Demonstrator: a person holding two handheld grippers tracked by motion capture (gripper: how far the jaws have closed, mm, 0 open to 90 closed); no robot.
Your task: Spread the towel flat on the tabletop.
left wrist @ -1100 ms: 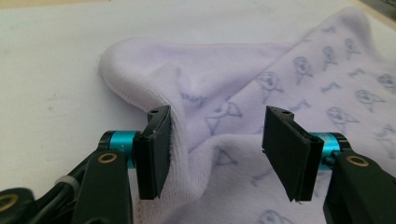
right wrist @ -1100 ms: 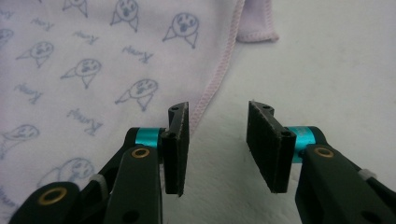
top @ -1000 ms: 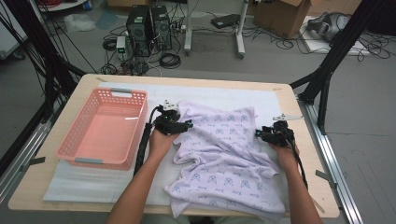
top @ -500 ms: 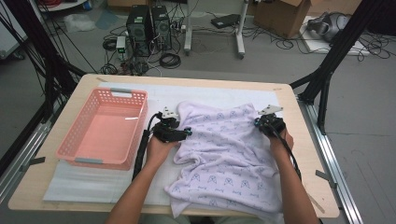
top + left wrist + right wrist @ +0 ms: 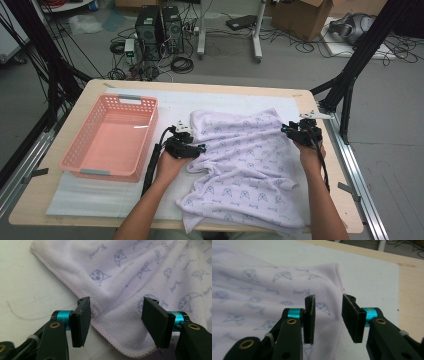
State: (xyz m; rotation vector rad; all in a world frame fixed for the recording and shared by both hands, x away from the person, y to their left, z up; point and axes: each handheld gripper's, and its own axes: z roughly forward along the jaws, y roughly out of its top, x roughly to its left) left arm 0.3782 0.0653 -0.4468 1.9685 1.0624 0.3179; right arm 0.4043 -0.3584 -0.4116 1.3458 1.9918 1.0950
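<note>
A pale lilac towel (image 5: 245,165) printed with small cat faces lies rumpled on the white mat, its near edge hanging over the table front. My left gripper (image 5: 199,148) is at the towel's left hem. In the left gripper view the left gripper (image 5: 115,315) is open, its jaws either side of the hem (image 5: 100,327), not pressing it. My right gripper (image 5: 286,129) hovers at the towel's far right corner. Its jaws have just been opening. In the right gripper view the right gripper (image 5: 327,312) is open, and the towel's stitched edge (image 5: 340,290) lies loose below the gap.
A pink plastic basket (image 5: 131,99) stands on the left of the white mat (image 5: 100,195), close beside my left forearm. Bare wooden table (image 5: 340,200) runs along the right. Black frame legs and cables stand beyond the far edge.
The right gripper moved from the towel's right edge toward its far right corner, then lifted back with its jaws apart. The left gripper came nearer and lower along the left hem.
</note>
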